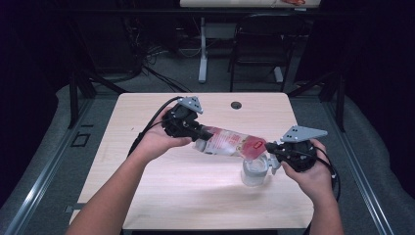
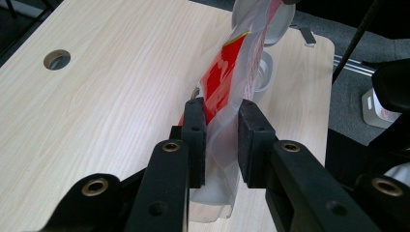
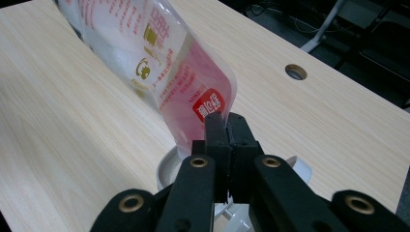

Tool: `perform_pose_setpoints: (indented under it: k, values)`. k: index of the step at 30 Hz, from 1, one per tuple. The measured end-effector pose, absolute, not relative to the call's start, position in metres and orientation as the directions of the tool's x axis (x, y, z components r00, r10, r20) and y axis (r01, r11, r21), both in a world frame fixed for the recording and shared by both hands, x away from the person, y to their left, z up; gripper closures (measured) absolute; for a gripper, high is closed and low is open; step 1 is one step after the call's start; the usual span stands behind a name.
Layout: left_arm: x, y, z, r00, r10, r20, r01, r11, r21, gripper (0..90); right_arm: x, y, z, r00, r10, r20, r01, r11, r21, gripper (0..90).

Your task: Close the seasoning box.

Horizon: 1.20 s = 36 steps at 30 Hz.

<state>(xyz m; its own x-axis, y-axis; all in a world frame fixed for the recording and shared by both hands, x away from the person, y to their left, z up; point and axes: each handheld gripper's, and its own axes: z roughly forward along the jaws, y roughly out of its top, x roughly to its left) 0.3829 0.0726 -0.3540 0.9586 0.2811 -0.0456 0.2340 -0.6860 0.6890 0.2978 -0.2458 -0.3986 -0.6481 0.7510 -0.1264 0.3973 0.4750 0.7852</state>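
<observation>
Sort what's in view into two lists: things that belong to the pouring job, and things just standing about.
In the job:
- refill pouch, held tilted between both grippers
- clear container under the pouch's lower end
- left hand-held gripper, shut on the pouch
- right hand-held gripper, shut on the pouch's corner

Standing about:
- table, as support only
- black chair behind the table
</observation>
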Motion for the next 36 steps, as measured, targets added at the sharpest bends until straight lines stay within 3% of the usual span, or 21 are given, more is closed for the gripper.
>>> perform_pose_setpoints:
  k: [15,36]
  values:
    - [0.3839,0.0711,-0.3524,0.959,0.278,-0.047,0.233,-0.689,0.687,76.0,0.2985,-0.2468,-0.3987,-0.655,0.748,-0.11,0.389,0.458,0.799,83.0]
    - [0.3835,0.0692,-0.3507,0.961,0.274,-0.04,0.226,-0.696,0.681,76.9,0.3004,-0.2451,-0.4004,-0.664,0.74,-0.102,0.383,0.454,0.804,82.0]
